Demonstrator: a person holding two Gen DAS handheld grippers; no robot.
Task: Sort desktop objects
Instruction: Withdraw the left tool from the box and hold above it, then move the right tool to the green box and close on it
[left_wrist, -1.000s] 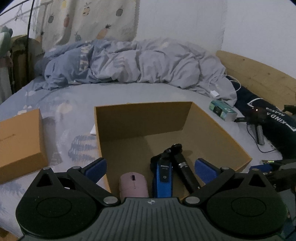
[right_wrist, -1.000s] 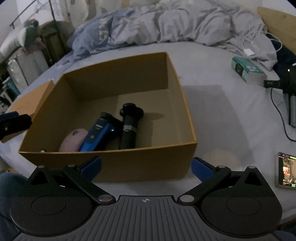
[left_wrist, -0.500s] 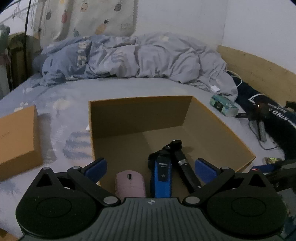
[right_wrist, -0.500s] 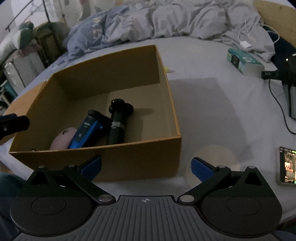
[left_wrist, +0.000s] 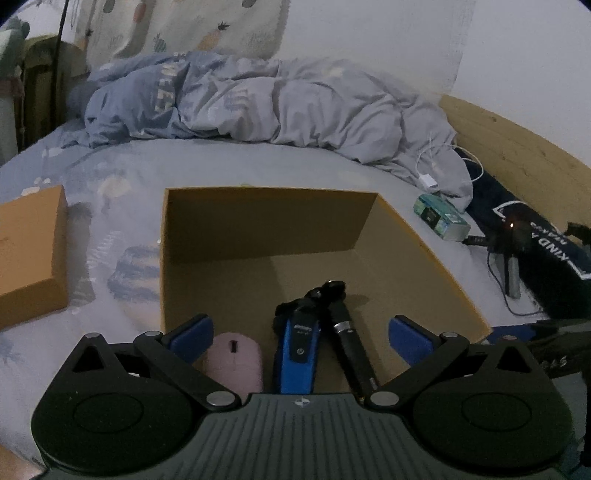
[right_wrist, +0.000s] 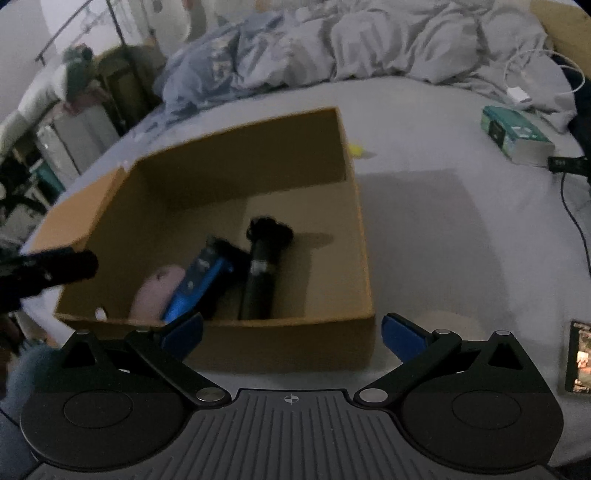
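While jaws gape, lid (left_wrist: 29, 254) left of box (left_wrist: 258, 221), book (left_wrist: 441, 218) right.

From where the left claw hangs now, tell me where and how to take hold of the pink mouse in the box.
Grip the pink mouse across its narrow width at mid-body, coming straight down from above. It lies flat on the box floor near the left wall, with the blue shaver close on its other side, so the open left claw probably has room only from the top.
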